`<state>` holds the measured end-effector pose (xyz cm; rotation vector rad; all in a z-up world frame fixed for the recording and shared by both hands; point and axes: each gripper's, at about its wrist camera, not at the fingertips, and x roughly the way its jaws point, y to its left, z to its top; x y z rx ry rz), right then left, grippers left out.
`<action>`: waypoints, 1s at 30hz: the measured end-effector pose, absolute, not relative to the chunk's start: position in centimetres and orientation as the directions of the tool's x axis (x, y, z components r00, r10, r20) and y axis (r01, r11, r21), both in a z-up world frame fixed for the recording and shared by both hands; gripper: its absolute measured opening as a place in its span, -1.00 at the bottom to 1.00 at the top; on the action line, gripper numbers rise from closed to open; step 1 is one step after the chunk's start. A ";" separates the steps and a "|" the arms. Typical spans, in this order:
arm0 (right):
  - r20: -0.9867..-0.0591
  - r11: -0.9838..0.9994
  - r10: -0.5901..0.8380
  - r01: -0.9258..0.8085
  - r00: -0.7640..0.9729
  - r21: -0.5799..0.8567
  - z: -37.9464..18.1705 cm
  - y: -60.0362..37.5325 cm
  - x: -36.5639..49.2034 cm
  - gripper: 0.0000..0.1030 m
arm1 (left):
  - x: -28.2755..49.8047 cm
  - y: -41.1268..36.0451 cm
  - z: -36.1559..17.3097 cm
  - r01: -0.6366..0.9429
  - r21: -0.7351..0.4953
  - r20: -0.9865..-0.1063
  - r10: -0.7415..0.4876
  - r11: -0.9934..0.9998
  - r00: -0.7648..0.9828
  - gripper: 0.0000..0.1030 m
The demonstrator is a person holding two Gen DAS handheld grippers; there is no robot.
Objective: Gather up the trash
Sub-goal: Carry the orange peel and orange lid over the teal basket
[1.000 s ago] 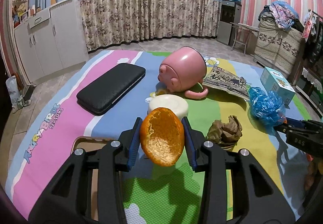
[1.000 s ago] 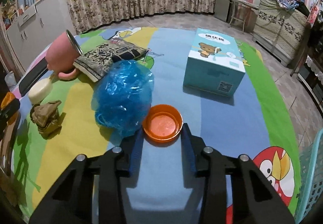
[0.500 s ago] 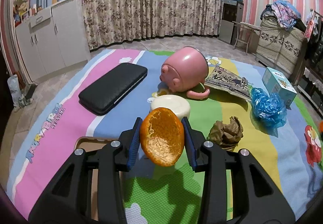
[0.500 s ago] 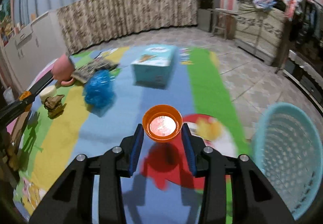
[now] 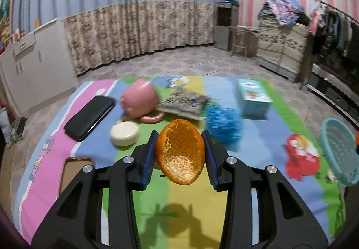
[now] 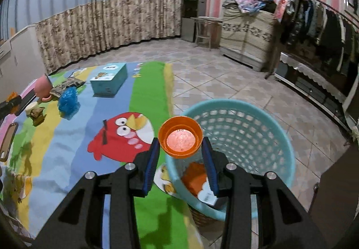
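Orange peel (image 5: pixel 180 154), a hollow half-shell with white pith showing, sits pinched between the blue pads of the left gripper (image 5: pixel 180 150), held clear above a colourful cartoon play mat (image 5: pixel 186 210) spread on the tiled floor. Across the room's scatter, the right gripper (image 6: pixel 180 148) is clamped on an orange plastic cap (image 6: pixel 180 139), open side facing the camera, poised over the near rim of a turquoise mesh basket (image 6: pixel 264 123) that stands at the mat's edge. Inside the basket lie an orange scrap (image 6: pixel 194 178) and a white piece with a barcode (image 6: pixel 207 196). On the mat, well apart from the basket, remain a crumpled blue bag (image 6: pixel 68 103), a brown crumpled wad (image 6: pixel 37 114), a toppled pink mug (image 5: pixel 140 103), a white round disc (image 5: pixel 124 133), a patterned packet (image 5: pixel 184 103), a light-blue box (image 6: pixel 110 79) and a black case (image 5: pixel 89 117).
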<state>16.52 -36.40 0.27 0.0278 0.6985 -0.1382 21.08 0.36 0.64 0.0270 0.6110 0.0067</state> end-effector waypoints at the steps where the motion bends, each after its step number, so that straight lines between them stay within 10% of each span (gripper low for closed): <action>1: -0.641 0.990 -0.120 0.143 0.758 -0.017 0.5 -36.8 16.0 -0.25 | 20.6 -0.4 1.0 0.018 0.035 -0.566 0.005 0.999 0.824 -0.26; 30: -0.613 0.971 -0.180 0.240 0.769 0.015 2.1 -39.6 14.3 -0.25 | 19.0 -8.9 5.5 0.200 0.013 -0.485 -0.169 0.980 0.858 -0.26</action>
